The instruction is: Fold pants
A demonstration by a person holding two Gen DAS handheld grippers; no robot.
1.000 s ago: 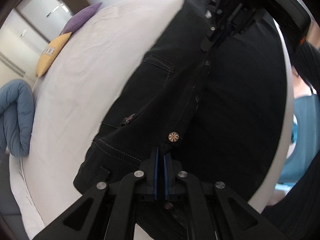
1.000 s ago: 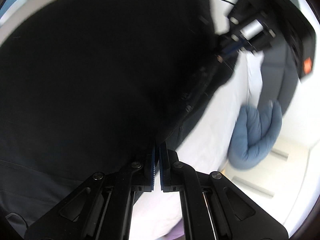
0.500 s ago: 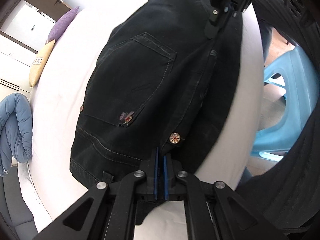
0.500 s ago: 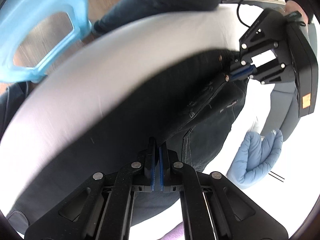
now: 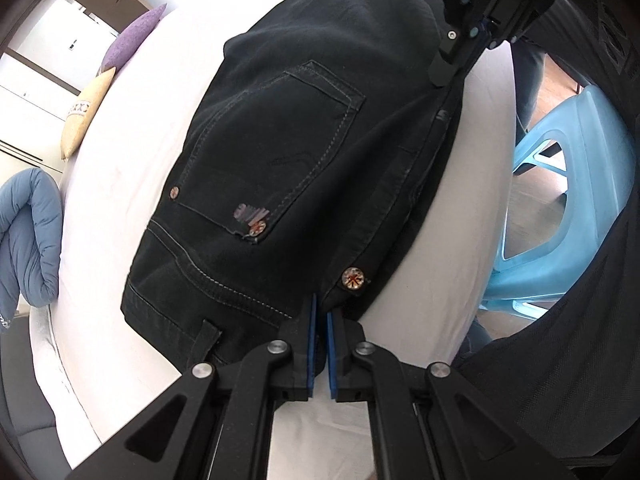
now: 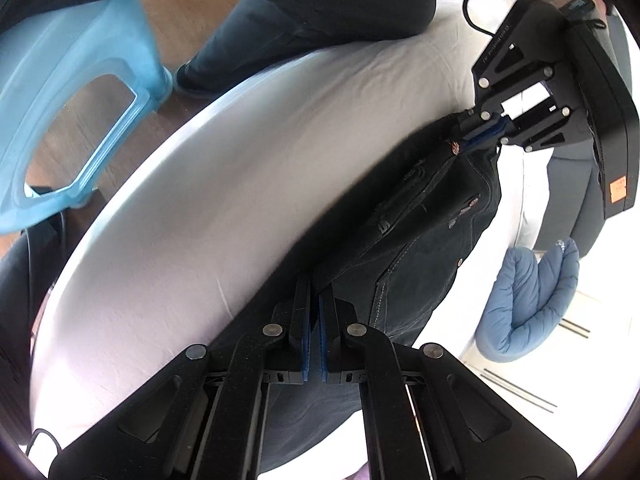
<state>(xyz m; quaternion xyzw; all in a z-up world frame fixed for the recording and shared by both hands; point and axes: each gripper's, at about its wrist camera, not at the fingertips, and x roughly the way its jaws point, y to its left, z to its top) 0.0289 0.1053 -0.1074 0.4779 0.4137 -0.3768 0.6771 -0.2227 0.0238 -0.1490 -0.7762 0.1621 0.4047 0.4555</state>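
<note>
The pants (image 5: 304,148) lie on the white bed (image 5: 120,160), already doubled lengthwise with a back pocket (image 5: 276,160) facing up. In the left wrist view they fill the centre and upper middle of the frame, waistband at the lower centre.

The left claw (image 5: 320,316) is pressed together on the waistband edge at the bottom centre, just beside a copper button (image 5: 353,278). The right claw (image 6: 315,300) is likewise pinching dark cloth at the bottom centre of its own view; in the left wrist view it appears at the upper right (image 5: 472,36), at the far end of the same folded edge.

Governing relation: the long axis of the pants runs from lower centre to upper right in the left wrist view, and the two claws hold opposite ends of that line. The held edge lies close to the side of the bed, near a blue plastic stool (image 5: 560,200).

Judgement: the next fold would likely bring one end toward the other along this axis. Neither claw is nearer; each holds its own end.
</note>
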